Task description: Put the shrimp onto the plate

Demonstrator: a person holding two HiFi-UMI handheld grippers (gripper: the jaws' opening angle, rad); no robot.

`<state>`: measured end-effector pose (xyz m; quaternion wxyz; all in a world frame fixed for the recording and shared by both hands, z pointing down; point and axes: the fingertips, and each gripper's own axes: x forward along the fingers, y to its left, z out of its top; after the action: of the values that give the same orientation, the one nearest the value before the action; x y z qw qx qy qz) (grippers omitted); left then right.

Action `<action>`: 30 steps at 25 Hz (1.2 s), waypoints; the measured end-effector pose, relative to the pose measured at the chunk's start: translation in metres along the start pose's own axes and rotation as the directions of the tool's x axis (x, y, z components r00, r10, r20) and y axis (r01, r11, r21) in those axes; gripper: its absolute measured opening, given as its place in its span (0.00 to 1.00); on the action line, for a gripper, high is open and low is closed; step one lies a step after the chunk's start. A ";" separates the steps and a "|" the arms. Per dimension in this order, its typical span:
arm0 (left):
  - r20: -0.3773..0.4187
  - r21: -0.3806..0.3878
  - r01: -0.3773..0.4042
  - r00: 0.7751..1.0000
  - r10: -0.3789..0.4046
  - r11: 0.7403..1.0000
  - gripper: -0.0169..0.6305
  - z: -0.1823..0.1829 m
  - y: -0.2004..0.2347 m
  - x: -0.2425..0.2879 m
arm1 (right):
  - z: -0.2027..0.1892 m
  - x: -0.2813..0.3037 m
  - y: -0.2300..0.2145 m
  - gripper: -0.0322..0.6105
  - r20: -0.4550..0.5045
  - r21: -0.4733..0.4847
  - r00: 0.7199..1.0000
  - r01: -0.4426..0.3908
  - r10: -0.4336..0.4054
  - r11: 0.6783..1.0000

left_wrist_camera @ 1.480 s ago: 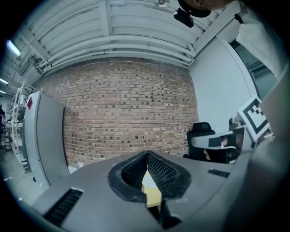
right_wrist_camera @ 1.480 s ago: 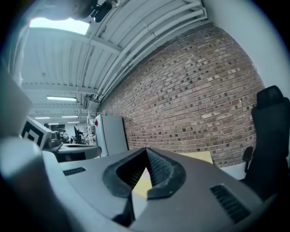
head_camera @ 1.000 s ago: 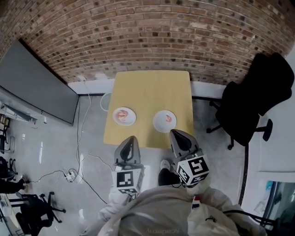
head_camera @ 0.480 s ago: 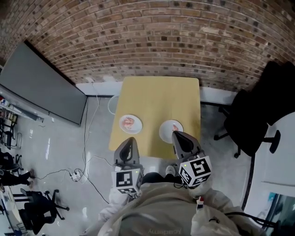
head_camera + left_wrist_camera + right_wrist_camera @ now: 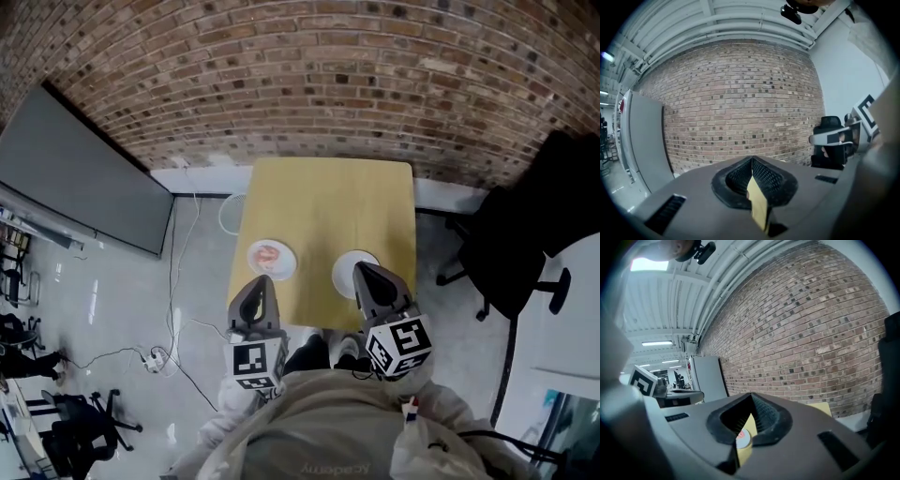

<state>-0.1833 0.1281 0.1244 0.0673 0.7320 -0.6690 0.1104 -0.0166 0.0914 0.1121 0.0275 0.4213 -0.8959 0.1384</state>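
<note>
Holding shrimp point(image 5: 268, 252), the left plate point(image 5: 272, 267) and right plate point(image 5: 342, 275) sit beyond the left tool point(image 5: 263, 280) and right tool point(image 5: 360, 268), both closed.

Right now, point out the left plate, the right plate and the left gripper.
left plate point(image 5: 287, 266): head view, bare rim.
right plate point(image 5: 343, 273): head view, bare left side.
left gripper point(image 5: 262, 279): head view, shut jaw tips.
</note>
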 end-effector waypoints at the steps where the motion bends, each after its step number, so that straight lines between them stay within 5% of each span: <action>1: 0.004 0.001 0.007 1.000 -0.007 1.000 0.05 0.000 0.006 0.006 | 0.000 0.007 0.001 0.09 0.000 0.003 1.000 0.008 -0.008 1.000; 17: -0.065 -0.025 0.156 0.985 -0.157 0.987 0.04 -0.047 0.085 0.062 | -0.038 0.082 0.016 0.09 -0.103 0.000 0.978 0.182 -0.181 0.983; 30: -0.215 0.030 0.227 0.953 -0.215 0.974 0.05 -0.118 0.097 0.114 | -0.081 0.132 0.001 0.09 -0.167 0.046 0.974 0.162 -0.152 0.986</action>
<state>-0.2785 0.0379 0.2619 0.1297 0.7880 -0.5687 0.1969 -0.1078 0.0149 0.2120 0.0988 0.4787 -0.8500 0.1963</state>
